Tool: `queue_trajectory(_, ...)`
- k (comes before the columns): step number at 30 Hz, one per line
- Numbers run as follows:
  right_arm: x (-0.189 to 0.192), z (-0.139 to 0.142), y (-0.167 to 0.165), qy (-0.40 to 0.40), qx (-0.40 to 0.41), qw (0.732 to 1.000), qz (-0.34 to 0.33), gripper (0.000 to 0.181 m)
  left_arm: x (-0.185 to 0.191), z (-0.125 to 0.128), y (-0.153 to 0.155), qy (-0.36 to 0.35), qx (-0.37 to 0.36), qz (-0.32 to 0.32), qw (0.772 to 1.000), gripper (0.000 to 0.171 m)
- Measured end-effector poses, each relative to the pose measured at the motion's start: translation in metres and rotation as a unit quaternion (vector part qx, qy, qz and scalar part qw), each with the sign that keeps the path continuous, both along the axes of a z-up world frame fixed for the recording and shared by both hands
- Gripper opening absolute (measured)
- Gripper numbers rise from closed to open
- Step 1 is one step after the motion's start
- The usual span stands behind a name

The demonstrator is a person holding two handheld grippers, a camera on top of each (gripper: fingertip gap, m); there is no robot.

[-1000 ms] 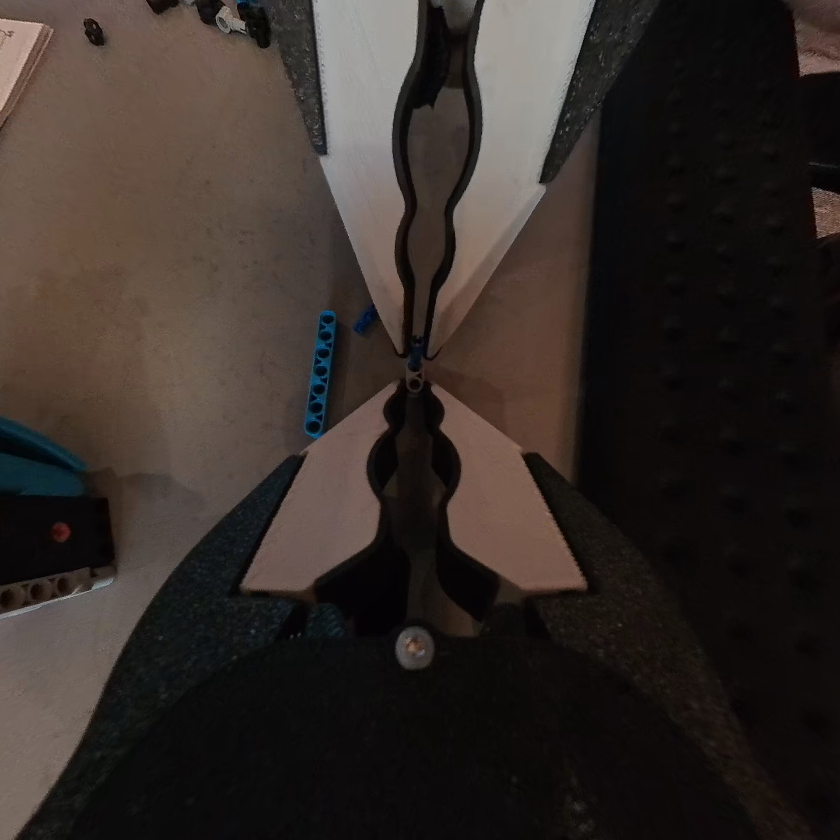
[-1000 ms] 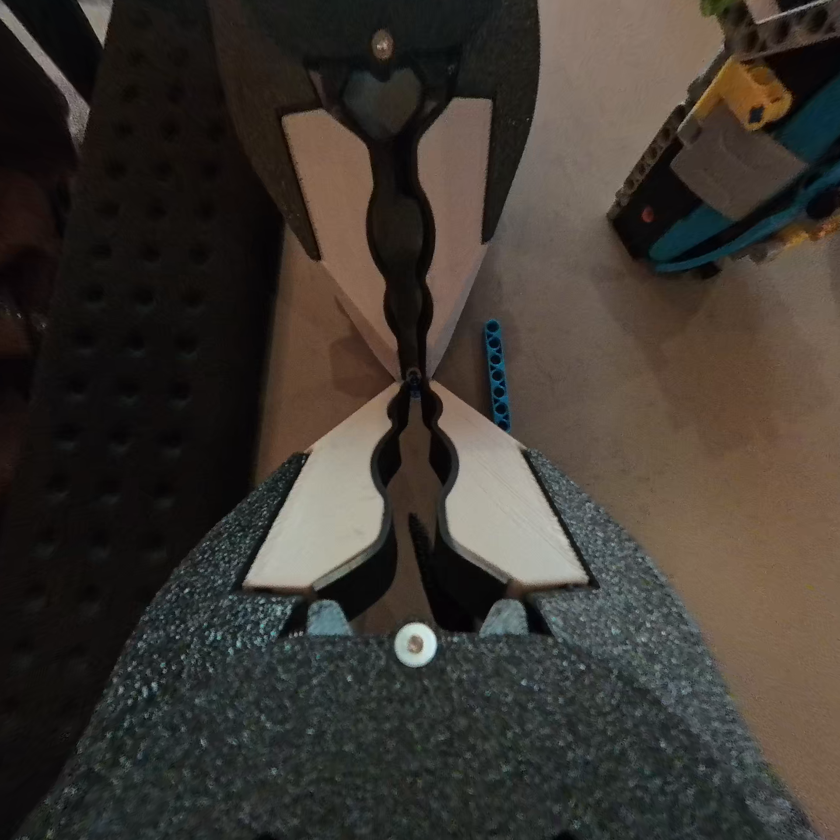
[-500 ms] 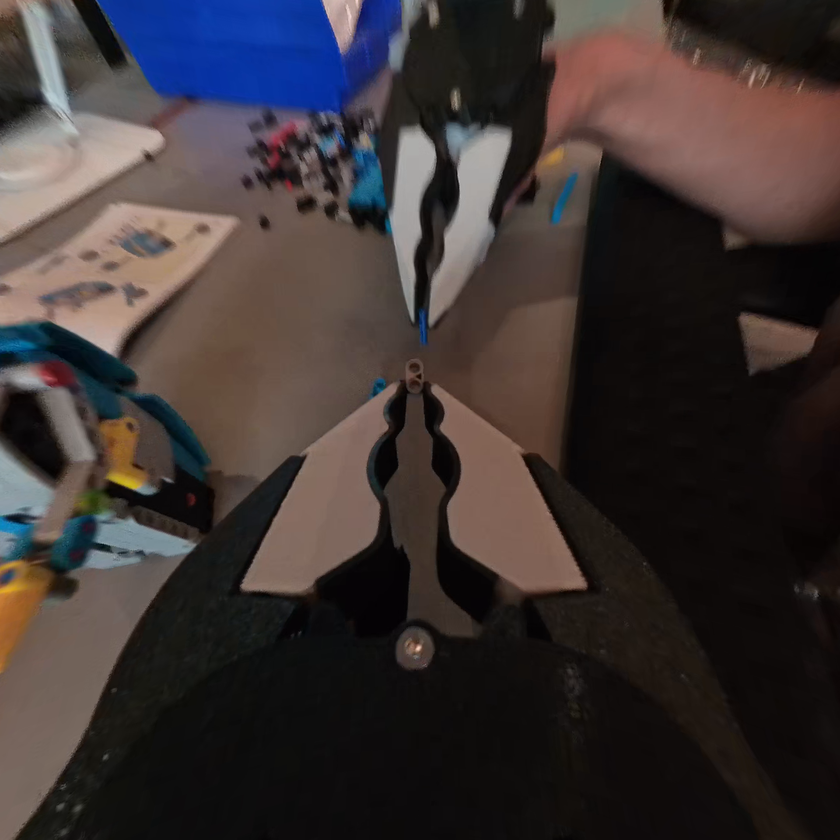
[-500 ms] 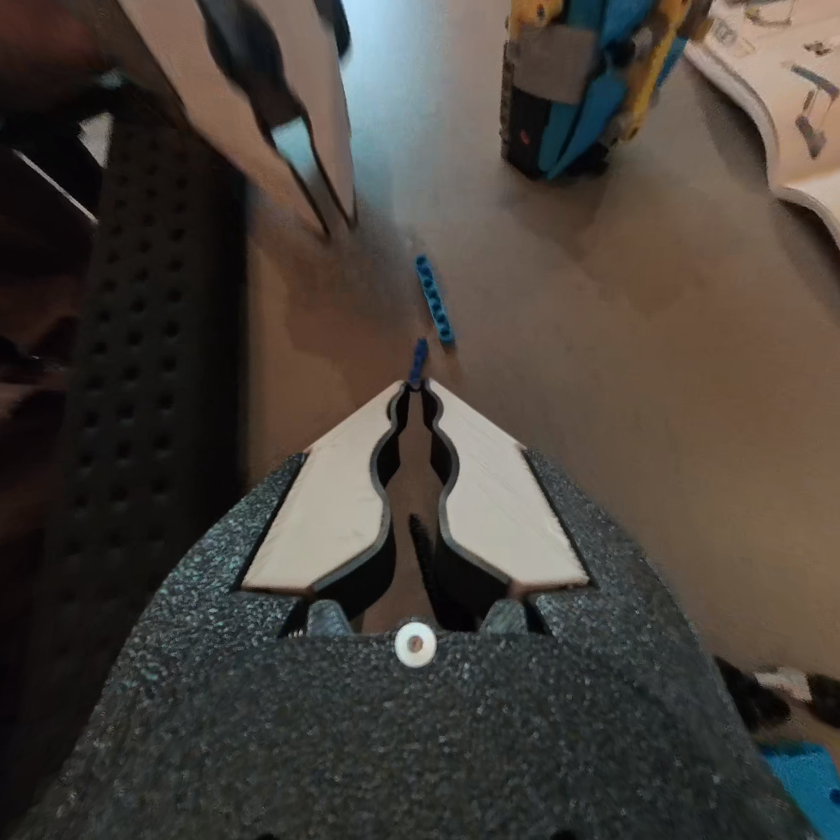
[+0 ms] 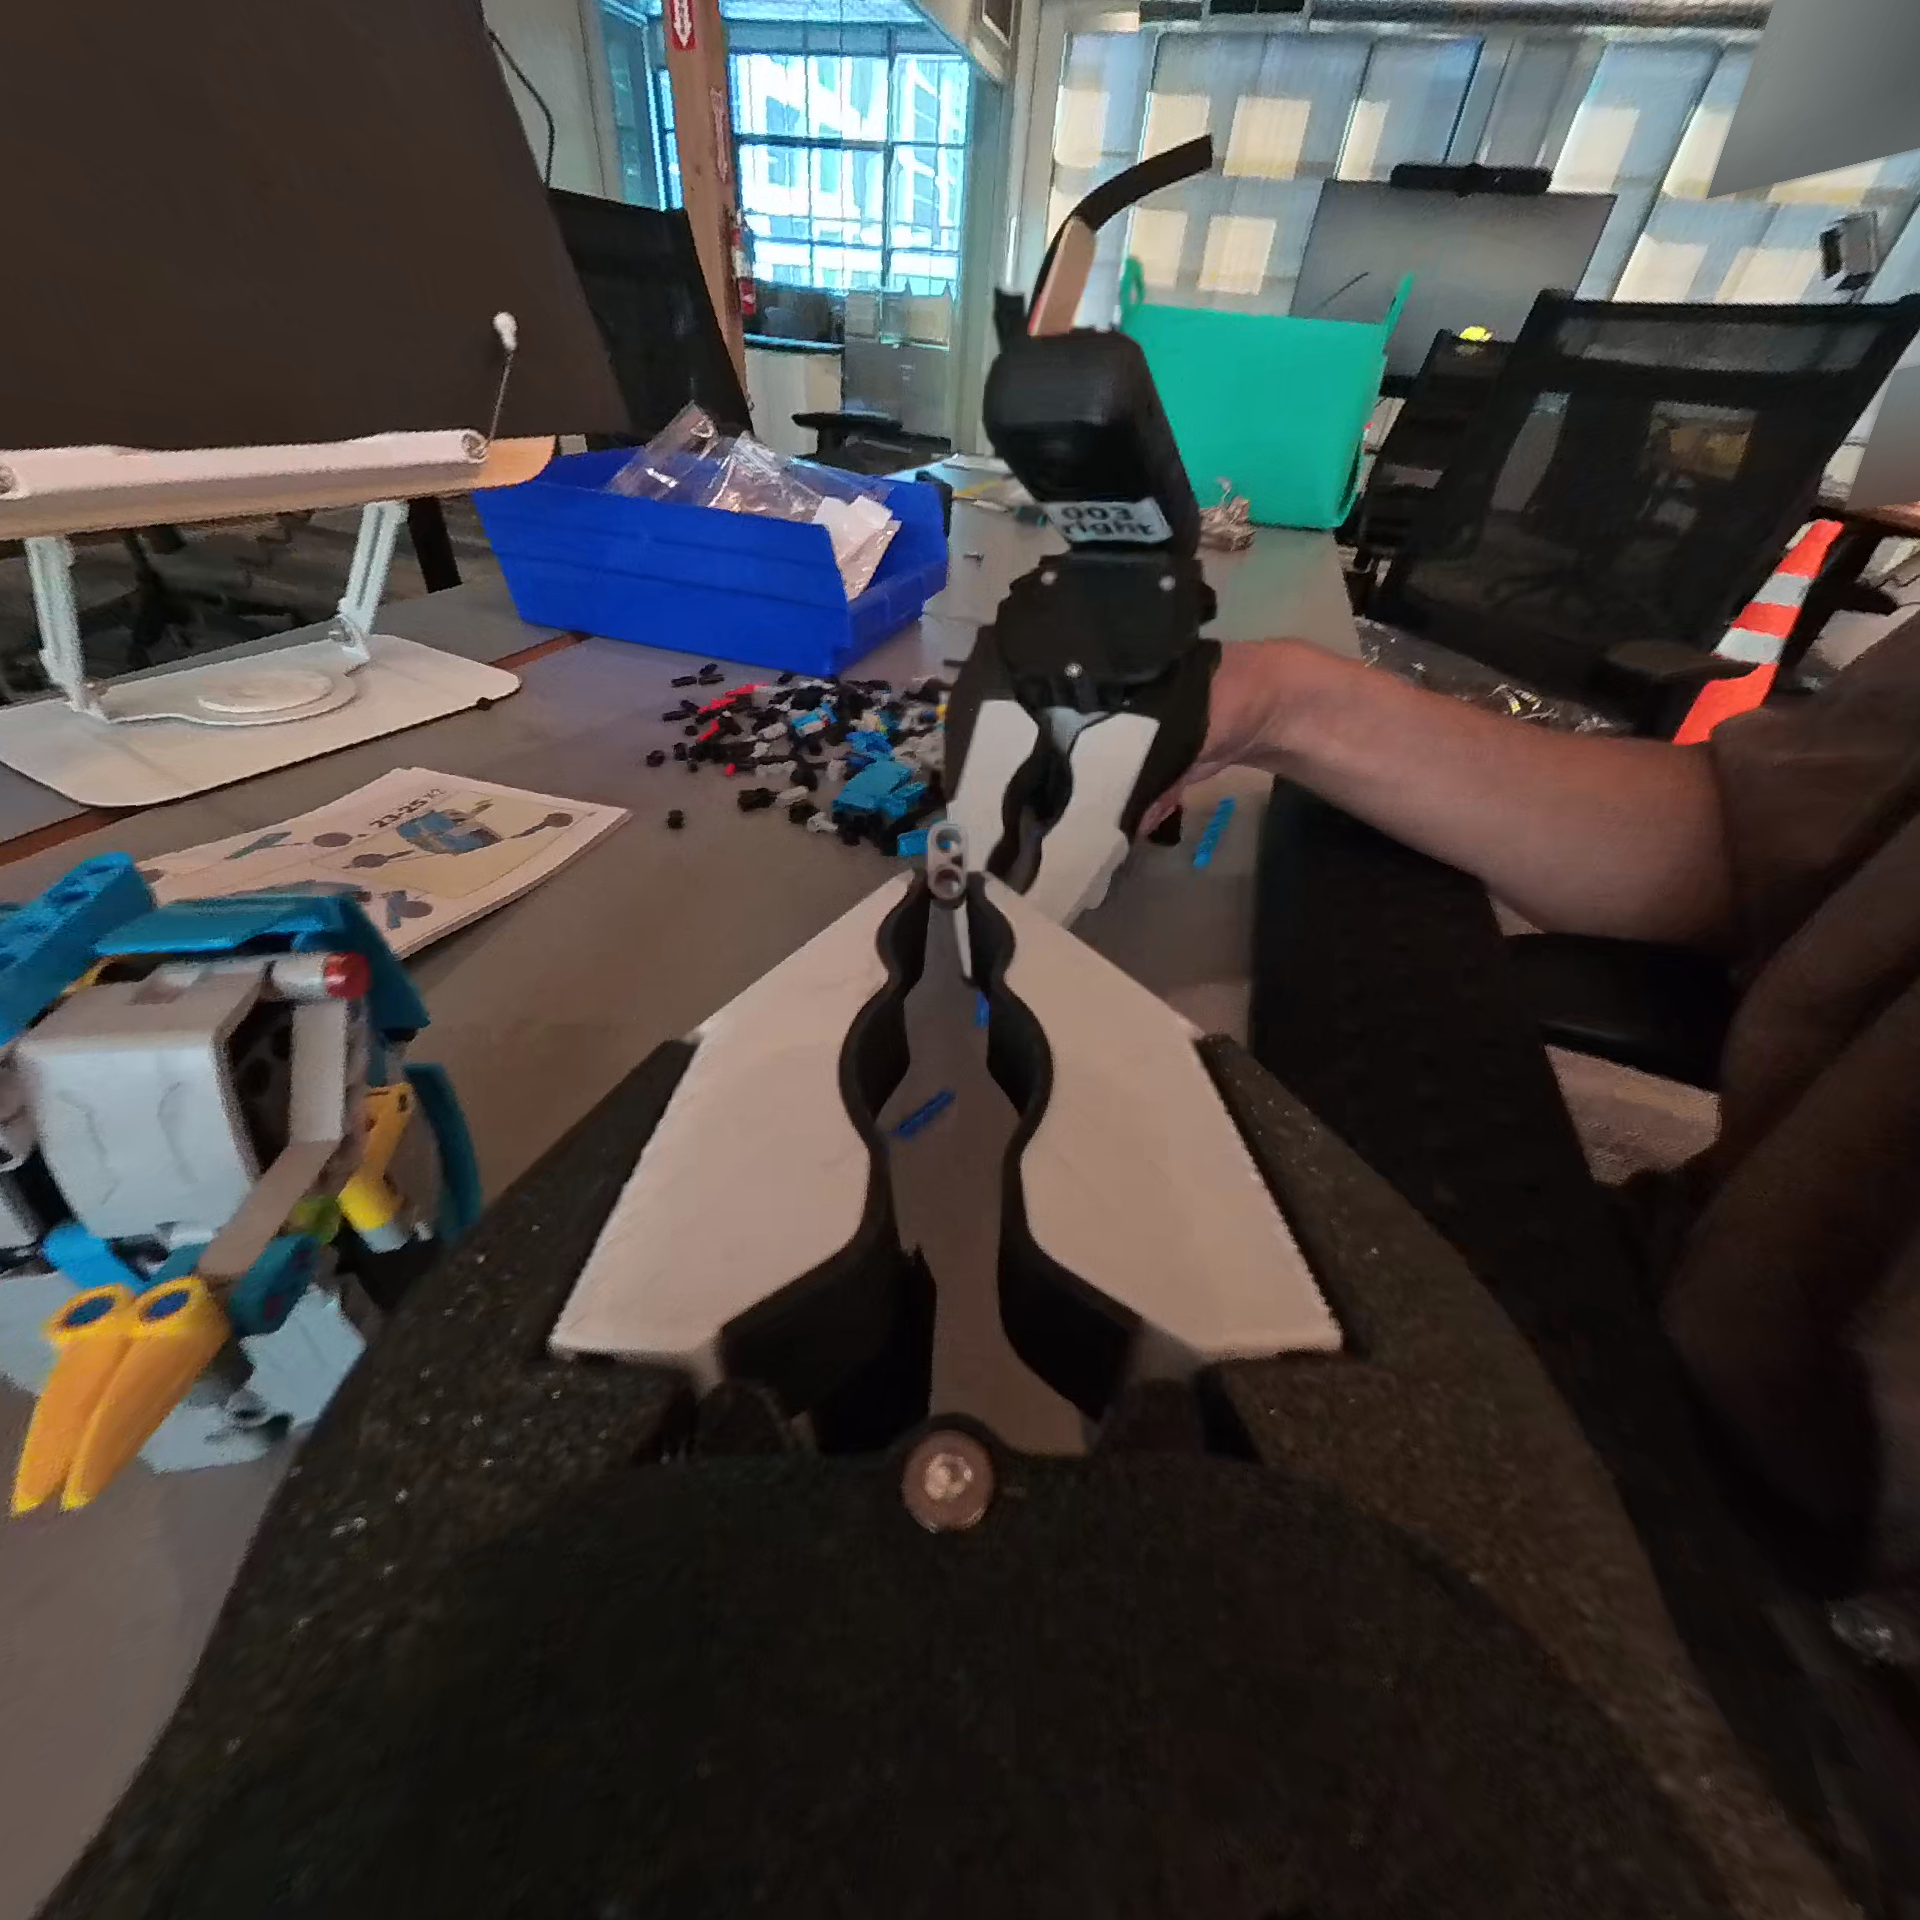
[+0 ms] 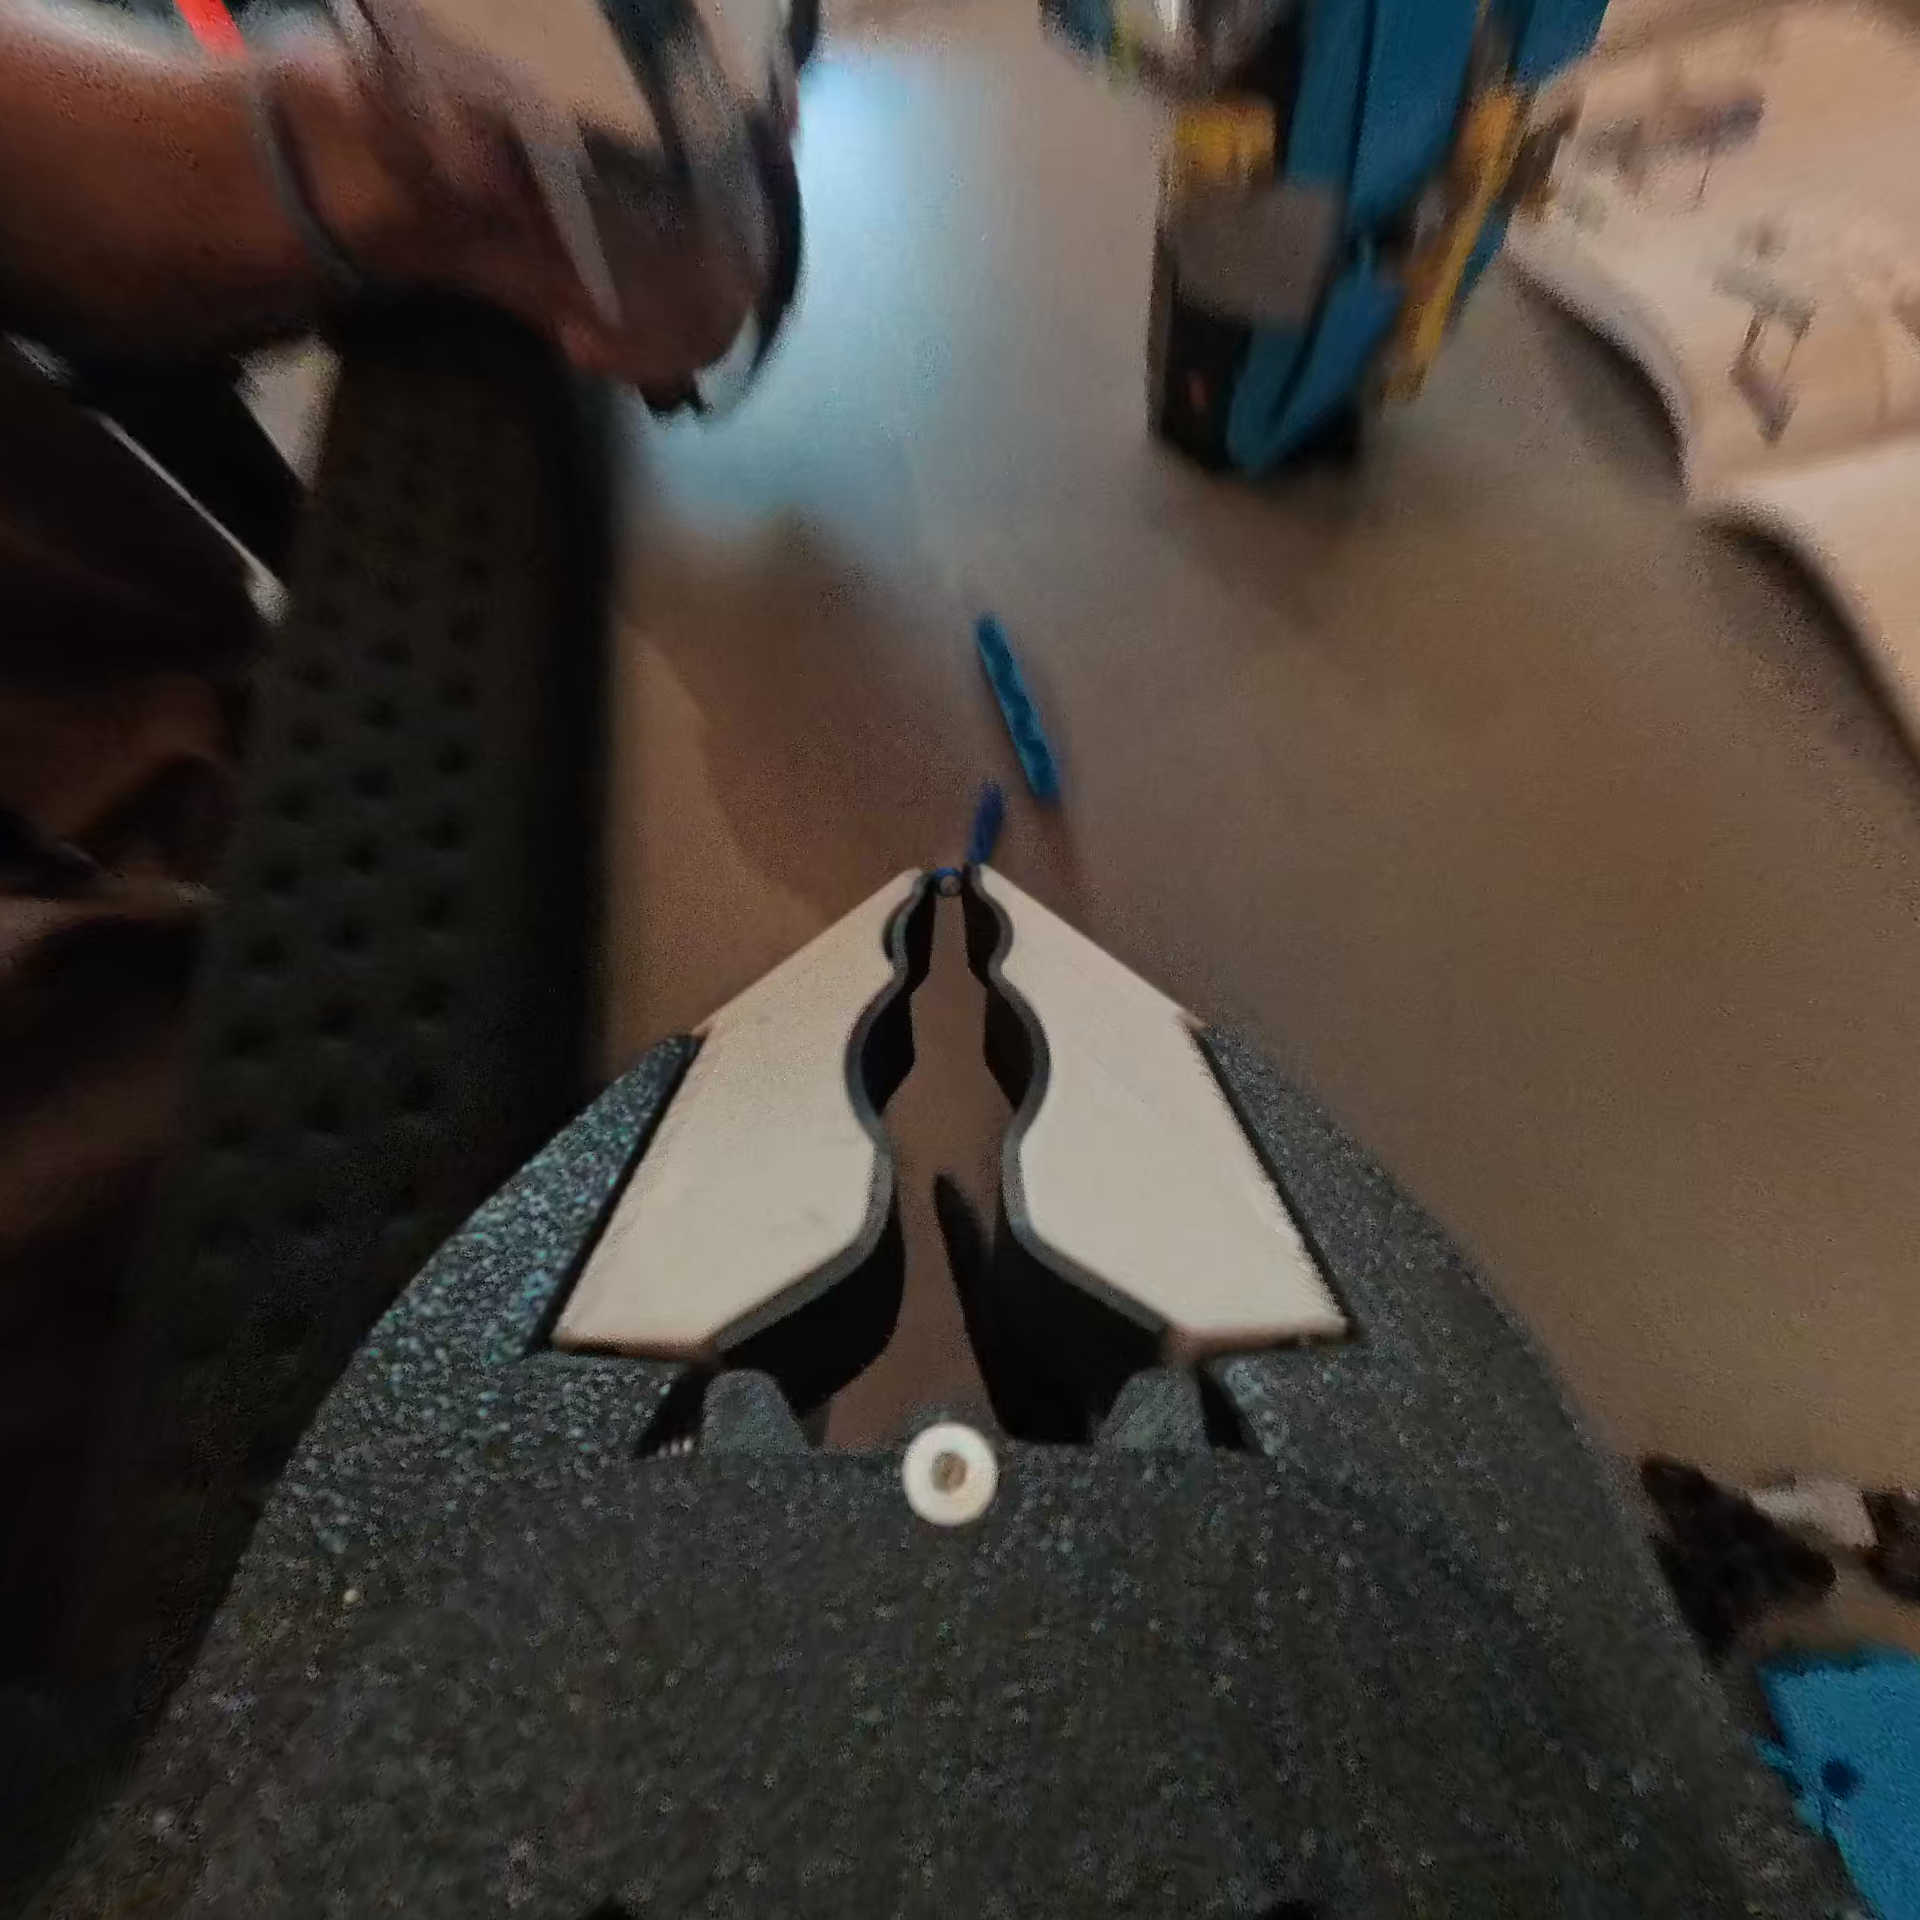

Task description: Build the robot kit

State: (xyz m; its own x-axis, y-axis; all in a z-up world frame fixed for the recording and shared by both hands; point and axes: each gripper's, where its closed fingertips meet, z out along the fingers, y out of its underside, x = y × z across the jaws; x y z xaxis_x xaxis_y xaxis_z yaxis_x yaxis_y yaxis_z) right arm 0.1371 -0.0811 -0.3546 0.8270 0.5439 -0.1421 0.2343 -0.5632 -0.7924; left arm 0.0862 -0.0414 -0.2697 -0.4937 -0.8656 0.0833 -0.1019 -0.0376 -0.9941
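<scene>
Grey and two-holed, a small connector piece point(image 5: 945, 854) stood pinched at the very tips of the left claw point(image 5: 948, 883), whose white fingers point(image 5: 769, 1122) were drawn narrow around it, with most of the piece poking out beyond the tips. The right claw point(image 6: 948, 881) was likewise nearly closed, nipping a thin dark-blue pin point(image 6: 982, 821) by one end so that the pin stuck forward over the table point(image 6: 1351, 935). In the left wrist view the right claw point(image 5: 1039, 831) hung well apart from the connector, tilted down toward the scattered pile of small parts point(image 5: 810, 748).

Both grips looked marginal: each part was caught only by its end. I judged that a slight twist or bump could have let either one pivot or spring out onto the table, where the pin would be hard to tell from the loose blue beam point(image 6: 1018, 707) lying just ahead of it. The right wrist view was smeared by motion, which suggested fast movement, and that raised the chance of the pin slipping. Other things stood close enough to be knocked: a blue, white and yellow built model point(image 5: 208, 1122), an open instruction booklet point(image 5: 395, 842) and a blue bin point(image 5: 717, 582) of bags. The person's hand point(image 5: 1257, 707) gripped the right tool.
</scene>
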Motion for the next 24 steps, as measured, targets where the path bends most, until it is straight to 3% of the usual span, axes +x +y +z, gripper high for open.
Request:
queue_trajectory(4,0.009,-0.027,-0.006,-0.066,-0.045,0.997,-0.003,0.007,0.002,-0.007,0.009,0.003,0.019,0.018,1.000,0.007)
queue_trajectory(7,0.014,-0.037,-0.013,-0.071,-0.065,0.995,0.001,0.006,0.002,-0.007,0.008,0.002,0.015,0.019,1.000,0.007)
queue_trajectory(12,0.015,-0.037,-0.012,-0.070,-0.061,0.996,-0.001,0.007,0.002,-0.009,0.003,0.003,0.016,0.012,1.000,0.007)
queue_trajectory(14,0.017,-0.034,-0.009,-0.070,-0.055,0.996,-0.009,0.019,0.002,-0.008,0.001,0.001,0.014,0.009,1.000,0.007)
queue_trajectory(16,0.008,-0.015,-0.001,-0.042,-0.019,0.999,-0.009,0.021,0.001,-0.005,-0.001,-0.003,0.007,0.004,1.000,0.007)
queue_trajectory(18,-0.003,0.026,0.019,-0.055,0.094,0.994,-0.022,0.027,0.001,-0.003,-0.003,0.004,-0.023,-0.006,1.000,0.007)
queue_trajectory(21,-0.036,0.083,0.034,-0.106,0.267,0.958,-0.021,0.032,0.001,0.005,-0.002,0.016,-0.092,-0.023,0.995,0.007)
queue_trajectory(24,-0.048,0.100,0.044,-0.197,0.347,0.916,-0.047,0.037,-0.001,0.014,0.000,0.031,-0.177,-0.052,0.982,0.007)
